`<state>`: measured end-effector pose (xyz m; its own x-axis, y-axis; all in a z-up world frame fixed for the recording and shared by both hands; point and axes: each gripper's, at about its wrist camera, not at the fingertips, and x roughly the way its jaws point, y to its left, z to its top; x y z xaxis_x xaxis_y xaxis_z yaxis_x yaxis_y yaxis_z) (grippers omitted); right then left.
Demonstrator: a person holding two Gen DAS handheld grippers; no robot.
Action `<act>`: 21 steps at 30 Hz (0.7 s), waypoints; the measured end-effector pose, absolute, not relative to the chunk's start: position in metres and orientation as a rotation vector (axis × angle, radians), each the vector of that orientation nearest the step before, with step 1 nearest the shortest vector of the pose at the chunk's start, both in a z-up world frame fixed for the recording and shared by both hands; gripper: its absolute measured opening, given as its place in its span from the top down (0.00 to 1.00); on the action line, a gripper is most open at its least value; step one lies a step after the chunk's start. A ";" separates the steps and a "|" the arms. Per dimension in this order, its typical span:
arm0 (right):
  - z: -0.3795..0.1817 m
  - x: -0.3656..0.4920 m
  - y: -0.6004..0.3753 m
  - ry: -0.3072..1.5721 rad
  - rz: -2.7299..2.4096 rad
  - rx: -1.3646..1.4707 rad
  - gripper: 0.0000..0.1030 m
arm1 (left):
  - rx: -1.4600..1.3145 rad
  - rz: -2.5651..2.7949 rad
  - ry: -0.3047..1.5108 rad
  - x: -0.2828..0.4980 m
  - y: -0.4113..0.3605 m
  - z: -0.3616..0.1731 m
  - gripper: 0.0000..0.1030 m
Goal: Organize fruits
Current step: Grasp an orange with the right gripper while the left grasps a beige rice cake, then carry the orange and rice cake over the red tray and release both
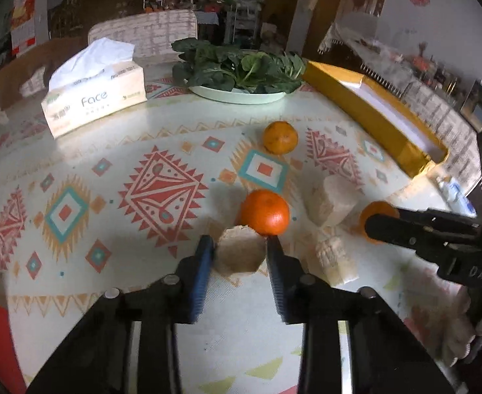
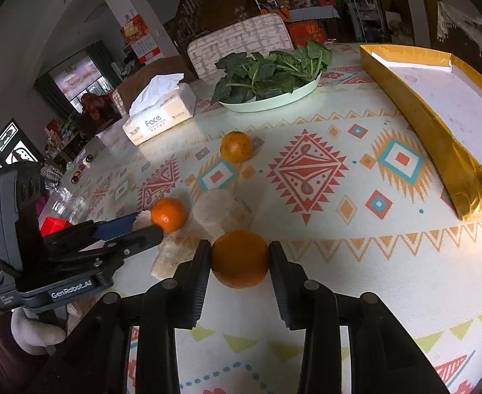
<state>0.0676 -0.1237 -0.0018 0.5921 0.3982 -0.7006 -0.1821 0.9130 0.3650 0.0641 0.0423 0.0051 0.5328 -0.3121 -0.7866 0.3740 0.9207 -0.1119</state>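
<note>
Right wrist view: the right claw (image 2: 240, 256) clenches a round orange citrus fruit (image 2: 240, 259) between its pads; the left claw (image 1: 240, 251) grips a pale cut corn-cob chunk (image 1: 238, 249). Next, probably lifting toward the gold cardboard tray (image 2: 438, 124) ahead-right.

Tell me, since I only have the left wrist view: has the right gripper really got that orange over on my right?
Observer: Yes. The right wrist view shows the right gripper with both pads pressed on the sides of the orange.
Operator: Any fruit in the gold box yet?
Observer: None shows on the visible white floor of the gold box.
Operator: And my left gripper?
Observer: From the side, the pale chunk sits between the fingers of the left gripper, right beside a second orange.
</note>
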 end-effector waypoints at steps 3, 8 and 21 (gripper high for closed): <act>-0.001 0.067 -0.125 0.867 0.338 0.272 0.62 | 0.072 -0.395 0.911 0.060 0.045 0.007 0.69; 0.001 0.065 -0.127 0.850 0.340 0.276 0.62 | -0.011 -0.357 0.857 0.032 0.070 0.028 0.69; 0.020 0.045 -0.096 0.798 0.380 0.213 0.62 | -0.221 -0.114 0.690 -0.090 0.231 0.104 0.69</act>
<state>0.0449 -0.0960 0.0201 0.6353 0.4094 -0.6548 -0.2508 0.9114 0.3264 -0.0899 0.2314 0.1037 0.7660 -0.1774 -0.6179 0.0315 0.9704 -0.2396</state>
